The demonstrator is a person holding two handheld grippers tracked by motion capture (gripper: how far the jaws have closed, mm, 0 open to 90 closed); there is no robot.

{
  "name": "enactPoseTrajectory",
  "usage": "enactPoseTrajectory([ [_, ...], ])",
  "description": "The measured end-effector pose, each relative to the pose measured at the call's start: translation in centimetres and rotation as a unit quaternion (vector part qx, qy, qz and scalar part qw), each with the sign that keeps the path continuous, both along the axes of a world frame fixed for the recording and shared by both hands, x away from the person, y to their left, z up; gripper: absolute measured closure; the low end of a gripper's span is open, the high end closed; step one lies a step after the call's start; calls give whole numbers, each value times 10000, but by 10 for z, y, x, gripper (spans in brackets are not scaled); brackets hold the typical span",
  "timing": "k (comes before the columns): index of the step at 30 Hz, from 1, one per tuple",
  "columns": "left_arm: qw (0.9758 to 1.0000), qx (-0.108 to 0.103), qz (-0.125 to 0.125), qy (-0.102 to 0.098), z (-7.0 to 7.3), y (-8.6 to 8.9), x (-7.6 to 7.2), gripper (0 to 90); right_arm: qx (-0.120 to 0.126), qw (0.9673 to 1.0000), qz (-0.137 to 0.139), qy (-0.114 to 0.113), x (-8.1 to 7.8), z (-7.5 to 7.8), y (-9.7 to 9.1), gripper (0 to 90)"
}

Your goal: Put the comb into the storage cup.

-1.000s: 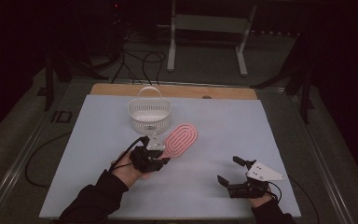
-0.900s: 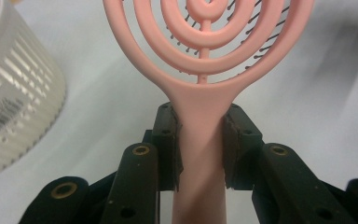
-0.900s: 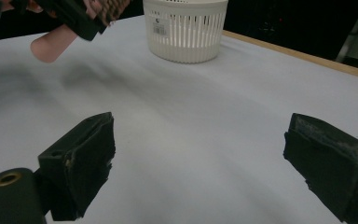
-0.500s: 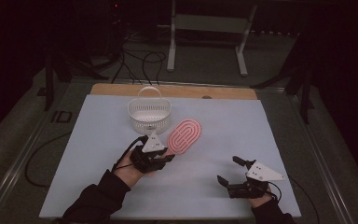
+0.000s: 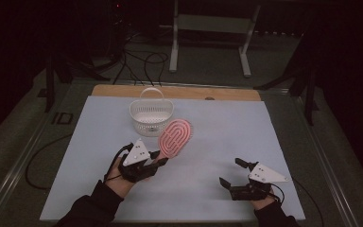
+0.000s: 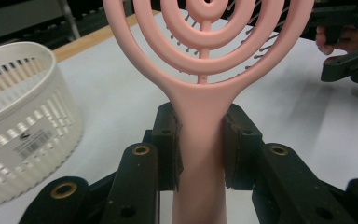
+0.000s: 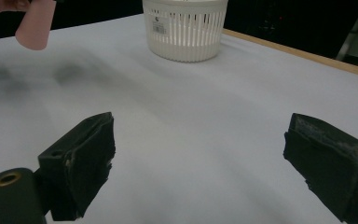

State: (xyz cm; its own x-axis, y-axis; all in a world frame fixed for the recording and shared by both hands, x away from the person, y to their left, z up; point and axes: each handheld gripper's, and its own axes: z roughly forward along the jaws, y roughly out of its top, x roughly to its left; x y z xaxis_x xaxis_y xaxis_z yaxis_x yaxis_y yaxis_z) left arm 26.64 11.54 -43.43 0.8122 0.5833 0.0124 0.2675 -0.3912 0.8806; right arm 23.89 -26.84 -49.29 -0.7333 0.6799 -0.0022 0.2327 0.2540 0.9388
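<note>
Two grippers: the left hand-held gripper (image 5: 157,160) is clamped on the handle of the pink hairbrush (image 5: 175,137); the right hand-held gripper (image 5: 232,174) sits with its jaws wide apart and nothing between them, low over the counter (image 5: 227,127) at the near right.
Grip: in the left gripper view both pads (image 6: 166,140) press the narrow neck of the handle just below the round head, squarely from either side, so the hold looks firm.
Brush position: its head is lifted off the counter, just beside the white slotted basket (image 5: 151,116) on the basket's right.
Basket: it stands upright near the far edge of the counter, handle raised, apparently empty.
Step in hand: likely carrying the brush to the basket.
How to do it well: lift the head above the rim, steer clear of the upright handle, lower the head in first, and release only once the brush rests inside.
Risk: the long brush may catch the rim and tip the light basket.
</note>
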Motion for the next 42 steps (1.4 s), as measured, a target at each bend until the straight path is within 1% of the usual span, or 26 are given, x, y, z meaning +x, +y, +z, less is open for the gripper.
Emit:
enactPoseTrajectory([
  [2, 10000, -37, 26, -15, -2, 5, -1, 709, 1, 10000, 10, 3, 0, 0, 0, 84],
  [3, 9999, -46, 75, -53, -3, 8, -2, 709, -1, 10000, 13, -5, 0, 0, 0, 84],
  [7, 9996, -187, 183, -57, -10, 18, -4, 709, 5, 10000, 26, 0, 1, 0, 1, 84],
  [8, 9996, -178, 209, -86, -12, 20, -6, 709, 10, 10000, 24, 2, 1, 0, 1, 84],
  [9, 9994, -149, 254, -162, -14, 21, -7, 709, 14, 10000, 15, 5, 1, 0, 1, 84],
  [10, 9995, -137, 240, -176, -15, 23, -9, 709, 19, 10000, 14, 7, 1, 0, 0, 84],
  [12, 9992, -133, 321, -194, -18, 27, -11, 709, 23, 10000, 14, 10, 1, 0, 0, 84],
  [13, 9991, -175, 340, -159, -20, 29, -11, 709, 22, 10000, 12, 12, 1, 0, 0, 84],
  [15, 9987, -211, 431, -186, -23, 34, -12, 709, 31, 10000, 24, 13, 1, 0, 1, 84],
  [16, 9986, -235, 443, -164, -24, 37, -13, 709, 25, 10000, 23, 14, 1, 0, 1, 84],
  [21, 9975, -269, 597, -279, -29, 45, -17, 709, 37, 10000, 27, 36, 1, 0, 1, 84],
  [24, 9969, -297, 679, -250, -31, 50, -18, 709, 26, 10000, 19, 34, 1, 0, 2, 84],
  [26, 9964, -326, 742, -266, -33, 53, -20, 709, 26, 10000, 33, 30, 0, 0, 2, 84],
  [27, 9964, -328, 740, -244, -34, 54, -20, 709, 26, 10000, 38, 26, 0, 0, 2, 84],
  [30, 9961, -271, 790, -272, -35, 55, -23, 709, 38, 10000, 30, 34, 0, 1, 2, 84],
  [32, 9958, -287, 815, -294, -35, 56, -24, 709, 35, 10000, 31, 35, 0, 1, 2, 84],
  [34, 9952, -272, 873, -360, -36, 57, -26, 709, 37, 10000, 36, 36, 0, 1, 2, 84],
  [38, 9939, -379, 957, -396, -37, 60, -29, 708, 15, 10000, 62, 34, 0, 0, 1, 84],
  [42, 9930, -380, 1022, -450, -37, 62, -32, 708, 14, 9999, 97, 22, 0, 0, 2, 84],
])
